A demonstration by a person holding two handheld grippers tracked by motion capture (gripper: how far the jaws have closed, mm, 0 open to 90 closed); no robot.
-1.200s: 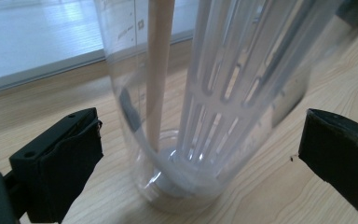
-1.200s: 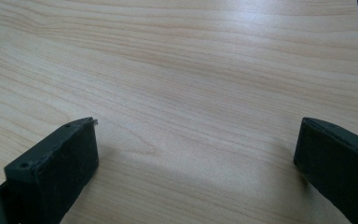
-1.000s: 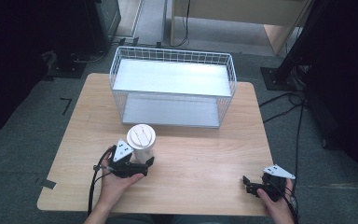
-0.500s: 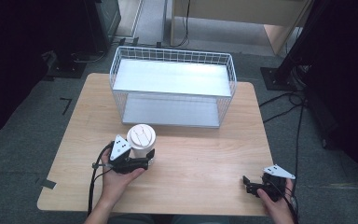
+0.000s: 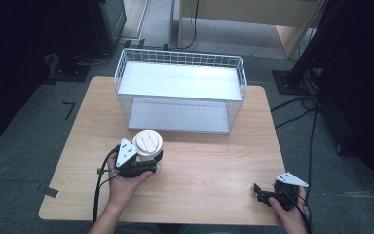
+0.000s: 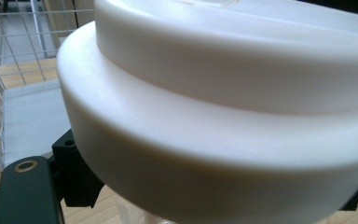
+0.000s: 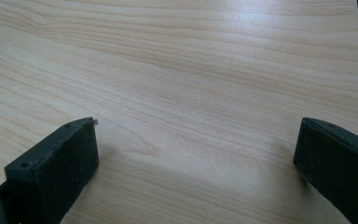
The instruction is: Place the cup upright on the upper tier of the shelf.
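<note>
The left gripper has just been closing its jaws and now pinches the cup below its white lid — in the left gripper view the lid looms close, with a black jaw tucked against the cup's side beneath the rim. The cup stands upright on the wooden table, toward the left, just in front of the white wire basket, which sits at the table's far side. The right gripper rests near the table's near right corner, well apart from the cup — its jaws stand spread wide with nothing but bare wood between them in the right gripper view.
</note>
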